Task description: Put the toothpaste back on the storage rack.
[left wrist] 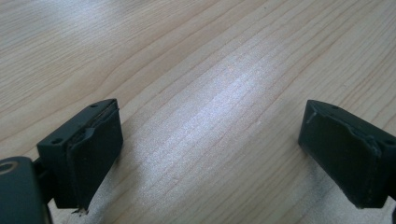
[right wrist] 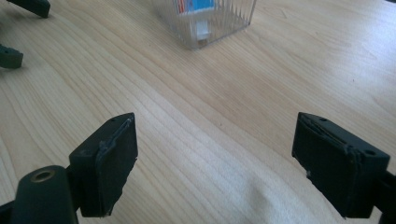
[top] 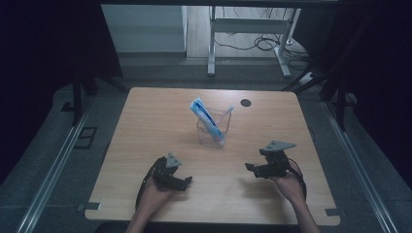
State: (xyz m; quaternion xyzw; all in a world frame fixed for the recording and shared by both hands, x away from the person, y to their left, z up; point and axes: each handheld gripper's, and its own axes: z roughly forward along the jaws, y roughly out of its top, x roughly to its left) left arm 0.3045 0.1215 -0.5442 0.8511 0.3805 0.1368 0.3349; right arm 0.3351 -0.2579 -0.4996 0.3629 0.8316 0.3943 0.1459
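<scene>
A clear ribbed plastic cup (top: 212, 130) stands at the middle of the wooden table (top: 145, 126). A blue and white toothpaste tube (top: 206, 118) and a pink toothbrush (top: 226, 113) lean in it. The cup's base (right wrist: 208, 21) appears at the top of the right gripper view. My left gripper (top: 187, 182) rests near the front left, held by a hand, its jaws wide apart over bare wood (left wrist: 210, 140). My right gripper (top: 250, 168) sits at the front right, also open with nothing between its fingers (right wrist: 215, 163). Both point inward toward each other.
A small dark round hole (top: 246, 102) marks the table's far side. White desk legs (top: 211, 43) and cables lie on the floor beyond. Metal rails (top: 53, 165) run along both sides of the table. The left gripper's jaw tips show at the upper left of the right gripper view.
</scene>
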